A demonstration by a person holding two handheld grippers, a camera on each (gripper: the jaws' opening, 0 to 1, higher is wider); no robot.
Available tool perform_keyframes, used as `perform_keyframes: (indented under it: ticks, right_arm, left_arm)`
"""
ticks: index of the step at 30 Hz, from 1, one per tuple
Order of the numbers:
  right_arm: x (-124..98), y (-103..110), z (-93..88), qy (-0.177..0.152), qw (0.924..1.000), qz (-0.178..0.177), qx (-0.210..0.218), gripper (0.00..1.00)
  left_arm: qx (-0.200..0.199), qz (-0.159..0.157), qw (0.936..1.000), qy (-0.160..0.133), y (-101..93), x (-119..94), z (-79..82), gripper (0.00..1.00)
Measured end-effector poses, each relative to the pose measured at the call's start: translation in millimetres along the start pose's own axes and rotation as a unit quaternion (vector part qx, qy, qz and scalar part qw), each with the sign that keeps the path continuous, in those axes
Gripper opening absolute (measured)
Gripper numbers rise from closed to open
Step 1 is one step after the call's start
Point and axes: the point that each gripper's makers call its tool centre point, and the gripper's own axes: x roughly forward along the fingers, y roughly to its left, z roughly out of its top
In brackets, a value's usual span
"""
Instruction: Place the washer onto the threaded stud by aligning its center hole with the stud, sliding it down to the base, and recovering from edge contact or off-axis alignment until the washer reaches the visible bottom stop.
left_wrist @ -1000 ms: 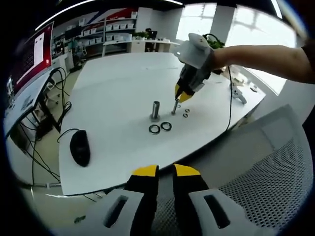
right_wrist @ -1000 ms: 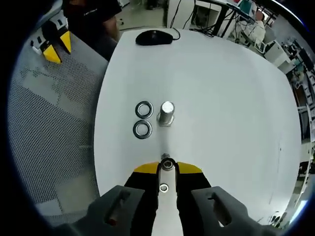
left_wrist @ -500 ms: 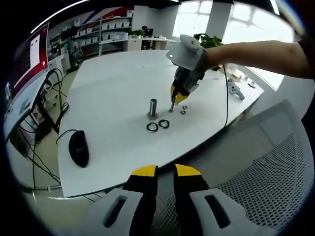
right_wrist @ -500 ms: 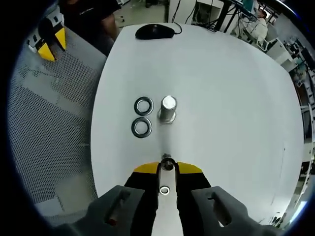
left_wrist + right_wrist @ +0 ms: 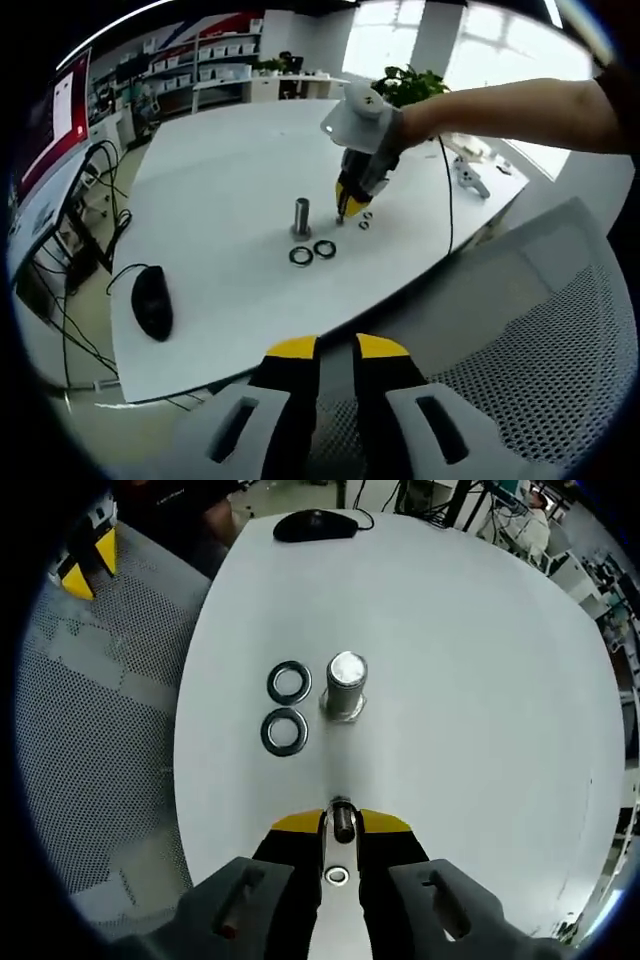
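Observation:
On the white table (image 5: 480, 680), my right gripper (image 5: 342, 825) has its jaws shut close around a thin threaded stud (image 5: 342, 820), pinching a small washer there. The stud's dark top pokes up between the yellow tips. Another small washer (image 5: 337, 876) lies on the table under the fingers. In the left gripper view the right gripper (image 5: 345, 208) points down at the table, with small washers (image 5: 363, 222) beside it. My left gripper (image 5: 337, 350) is shut on nothing, held over a mesh chair.
A thick steel post (image 5: 344, 685) stands upright ahead of the thin stud, with two large black washers (image 5: 289, 682) (image 5: 284, 731) lying to its left. A black mouse (image 5: 314, 523) sits at the far edge. The grey mesh chair (image 5: 90, 730) borders the table's left side.
My right gripper has sunk lower over the thin stud, and more of the stud's top now shows between the tips. The left gripper's view has drifted slightly; its jaws have stayed the same.

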Motion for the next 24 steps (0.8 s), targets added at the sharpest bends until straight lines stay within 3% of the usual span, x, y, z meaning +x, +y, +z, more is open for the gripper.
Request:
perform_keyframes:
  ticks: [5, 24]
  right_arm:
    - [2, 3, 0.3, 0.002, 1.0, 0.002, -0.002, 0.13]
    - [10, -1, -11.3, 0.019, 0.9998, 0.003, -0.001, 0.13]
  left_arm:
    - [0.021, -0.003, 0.9997, -0.012, -2.6, -2, 3.6, 0.12]
    - [0.016, -0.008, 0.9998, -0.011, -3.0, -2, 2.2, 0.12]
